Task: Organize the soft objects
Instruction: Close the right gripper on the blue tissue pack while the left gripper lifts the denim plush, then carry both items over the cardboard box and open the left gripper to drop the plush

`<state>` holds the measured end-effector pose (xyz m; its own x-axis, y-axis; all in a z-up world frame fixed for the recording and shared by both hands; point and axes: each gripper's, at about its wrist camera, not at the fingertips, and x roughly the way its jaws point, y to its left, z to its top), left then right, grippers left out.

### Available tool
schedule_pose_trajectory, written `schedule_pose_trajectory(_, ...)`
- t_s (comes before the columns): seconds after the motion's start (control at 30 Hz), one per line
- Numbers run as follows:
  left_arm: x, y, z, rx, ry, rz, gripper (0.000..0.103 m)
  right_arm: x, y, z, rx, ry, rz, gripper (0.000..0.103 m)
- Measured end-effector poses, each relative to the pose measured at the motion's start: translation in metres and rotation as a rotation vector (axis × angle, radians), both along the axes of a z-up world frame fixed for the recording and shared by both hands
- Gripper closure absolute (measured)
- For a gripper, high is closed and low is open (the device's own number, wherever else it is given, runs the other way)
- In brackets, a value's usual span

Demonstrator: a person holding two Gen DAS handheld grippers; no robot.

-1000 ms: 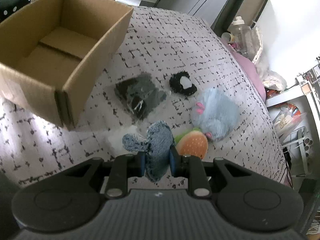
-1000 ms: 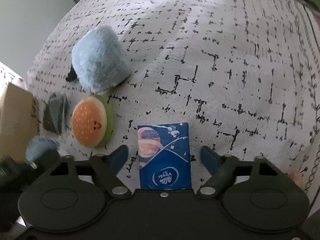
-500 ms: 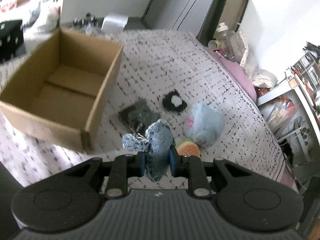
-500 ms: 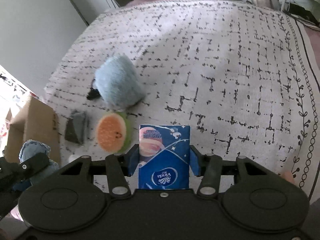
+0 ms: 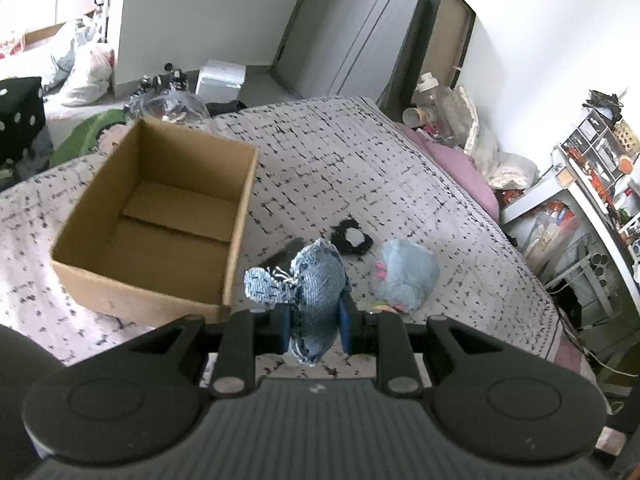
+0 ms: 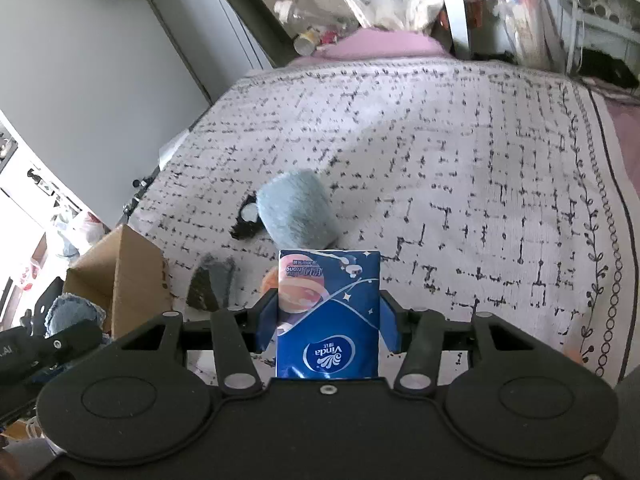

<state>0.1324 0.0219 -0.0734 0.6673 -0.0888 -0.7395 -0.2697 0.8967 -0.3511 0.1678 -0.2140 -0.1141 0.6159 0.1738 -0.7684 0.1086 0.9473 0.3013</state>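
The left tool [image 5: 314, 322] is pinching the denim toy [image 5: 316, 288] just right of the cardboard box [image 5: 240, 216], nearer it than the right tool [image 6: 328, 322], which is clamping the tissue pack [image 6: 328, 312].

Open brown cardboard box [image 5: 148, 220] on the patterned white bedspread [image 5: 340, 168], round pale-blue plush toy [image 5: 404, 270] at its 3 o'clock, small black fuzzy pouch [image 5: 352, 238] at the plush's 10 o'clock.

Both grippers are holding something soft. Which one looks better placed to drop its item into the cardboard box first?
Probably the left. The left gripper holds the denim toy just beside the cardboard box, whose open inside faces it. The right gripper, holding the tissue pack, sees that box off at its far left.
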Motion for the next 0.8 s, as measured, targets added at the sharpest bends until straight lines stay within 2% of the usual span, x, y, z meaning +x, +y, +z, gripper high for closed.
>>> schedule_pose_trajectory(0.2,-0.009,0.011,0.01,0.054,-0.032,0.003,0.081,-0.007,0.015,0.014,-0.006,-0.033,0.024,0.053)
schedule_pose_trajectory(0.4,-0.012,0.025,0.018,0.074,-0.056,0.001,0.081,-0.012,0.034,0.028,-0.016,-0.07,0.057,0.053)
schedule_pose_trajectory(0.8,-0.011,0.06,0.022,0.058,-0.077,0.007,0.081,-0.016,0.072,0.047,-0.047,-0.149,0.119,0.053)
